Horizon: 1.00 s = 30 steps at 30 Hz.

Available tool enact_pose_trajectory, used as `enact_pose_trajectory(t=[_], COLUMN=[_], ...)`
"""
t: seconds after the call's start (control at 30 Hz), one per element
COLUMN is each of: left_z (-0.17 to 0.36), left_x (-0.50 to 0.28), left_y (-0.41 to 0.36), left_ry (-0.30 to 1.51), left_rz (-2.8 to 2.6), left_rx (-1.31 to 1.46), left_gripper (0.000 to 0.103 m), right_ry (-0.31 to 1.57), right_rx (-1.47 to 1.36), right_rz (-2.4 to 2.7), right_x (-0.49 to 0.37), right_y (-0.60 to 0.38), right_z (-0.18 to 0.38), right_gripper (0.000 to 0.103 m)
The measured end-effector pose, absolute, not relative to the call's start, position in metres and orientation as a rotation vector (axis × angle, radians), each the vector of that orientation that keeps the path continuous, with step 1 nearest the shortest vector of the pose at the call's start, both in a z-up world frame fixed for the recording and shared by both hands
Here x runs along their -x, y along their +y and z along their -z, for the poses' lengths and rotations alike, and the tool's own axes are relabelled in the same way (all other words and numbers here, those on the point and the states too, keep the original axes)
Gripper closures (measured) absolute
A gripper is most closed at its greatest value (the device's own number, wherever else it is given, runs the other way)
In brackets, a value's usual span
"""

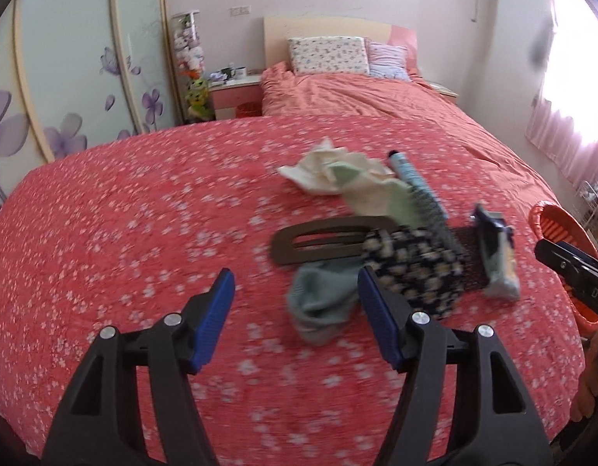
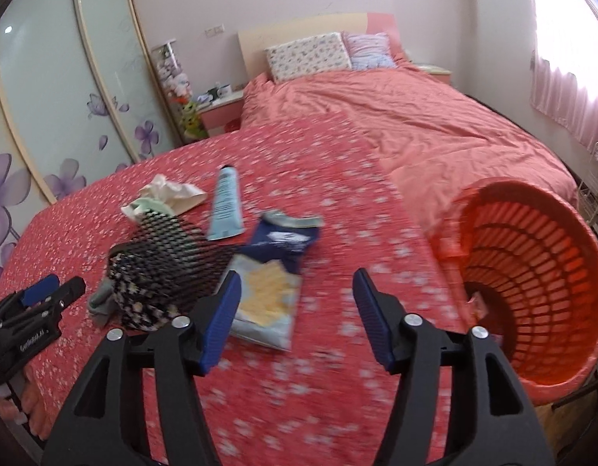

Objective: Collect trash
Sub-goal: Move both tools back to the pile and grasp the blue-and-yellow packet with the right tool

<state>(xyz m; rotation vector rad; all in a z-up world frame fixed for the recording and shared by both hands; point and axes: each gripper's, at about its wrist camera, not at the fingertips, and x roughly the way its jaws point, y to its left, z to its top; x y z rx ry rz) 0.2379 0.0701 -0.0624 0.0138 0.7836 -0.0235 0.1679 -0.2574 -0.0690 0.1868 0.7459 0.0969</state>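
1. Left wrist view: a bed with a red bedspread printed with small white flowers [image 1: 124,233] fills the room, with a plain coral duvet [image 1: 357,97] and two pillows beyond it at the pale headboard. A wardrobe with frosted doors and purple flower decals stands left of the bed, and pink curtains hang at its right.
2. The left gripper [image 1: 297,303] hangs over the bedspread with its blue-padded jaws spread and nothing between them. A pale green sock [image 1: 322,306] lies just past the tips, near the right pad.
3. Beyond the sock lie a brown oval hair clip [image 1: 322,242], a dark floral pouch [image 1: 415,275], a black bristled hairbrush [image 1: 434,213], a crumpled cream and green tissue [image 1: 337,173], a light blue tube [image 1: 407,173] and a dark blue and pale snack wrapper [image 1: 496,256].
4. Right wrist view: the right gripper [image 2: 297,303] has its jaws spread and empty above the bedspread [image 2: 337,369]. The snack wrapper [image 2: 271,283] lies just beyond the left pad.
5. An orange slatted plastic basket [image 2: 531,272] lies tipped on its side, right of the wrapper, mouth toward the camera.
6. The left gripper [image 2: 54,291] shows at the left edge, near the sock [image 2: 101,303].
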Motion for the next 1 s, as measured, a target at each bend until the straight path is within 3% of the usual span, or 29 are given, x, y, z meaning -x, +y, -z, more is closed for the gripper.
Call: enact_pose_trajectory(t=[0.47, 0.6, 0.8, 0.9, 0.97, 1.0], left_z=[0.079, 0.085, 0.096, 0.098, 0.099, 0.099], left_x=[-0.243, -0.249, -0.263, -0.269, -0.273, -0.274], left_y=[0.081, 0.070, 0.053, 0.047, 0.045, 0.045], left_ry=[0.823, 0.846, 0.884, 0.887, 0.885, 0.886], left_rz=[0.067, 0.091, 0.118, 0.127, 0.145, 0.147], left_rx=[0.004, 0.001, -0.008, -0.006, 0.001, 0.005], left_gripper=[0.038, 0.038, 0.039, 0.046, 0.069, 0.071], right_ry=[0.889, 0.890, 0.887, 0.889, 0.888, 0.886], right_rx=[-0.193, -0.186, -0.196, -0.196, -0.195, -0.195], right_rz=[-0.013, -0.012, -0.015, -0.017, -0.017, -0.018], right_x=[-0.205, -0.202, -0.200, -0.201, -0.200, -0.200], right_y=[-0.239, -0.237, -0.240, -0.241, -0.241, -0.242], right_z=[0.098, 0.099, 0.099, 0.098, 0.098, 0.098], right_gripper=[0.035, 0.043, 0.045, 0.045, 0.046, 0.047])
